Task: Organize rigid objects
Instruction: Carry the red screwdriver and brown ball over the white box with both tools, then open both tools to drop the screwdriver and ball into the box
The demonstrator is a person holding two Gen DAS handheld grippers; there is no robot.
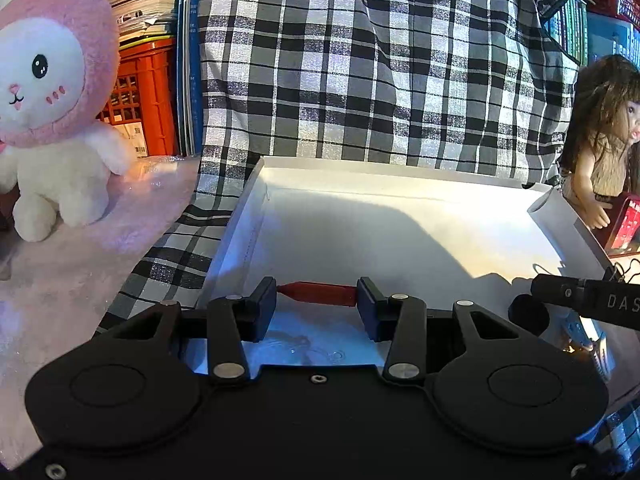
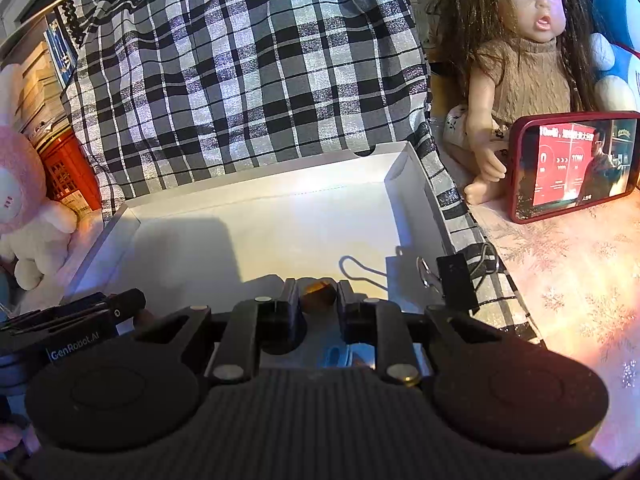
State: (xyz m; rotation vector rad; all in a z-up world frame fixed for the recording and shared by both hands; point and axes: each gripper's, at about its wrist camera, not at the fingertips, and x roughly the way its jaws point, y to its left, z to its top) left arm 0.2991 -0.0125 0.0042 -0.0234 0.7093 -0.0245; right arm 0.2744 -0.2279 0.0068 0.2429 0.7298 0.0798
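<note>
Claws (image 1: pixel 317 295) (image 2: pixel 318 298) hold level over white box (image 1: pixel 400 216), each gripping something.

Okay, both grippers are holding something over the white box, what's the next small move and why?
Probably lower the left gripper a little and open it. It is clamped end to end on a red pen-like object above the white box's near floor, so a short drop should place it inside. The right gripper, shut on a small amber object, could follow.

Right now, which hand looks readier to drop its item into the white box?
Probably either: the left gripper holds a red piece and the right gripper a brown lump, both over the white box.
</note>
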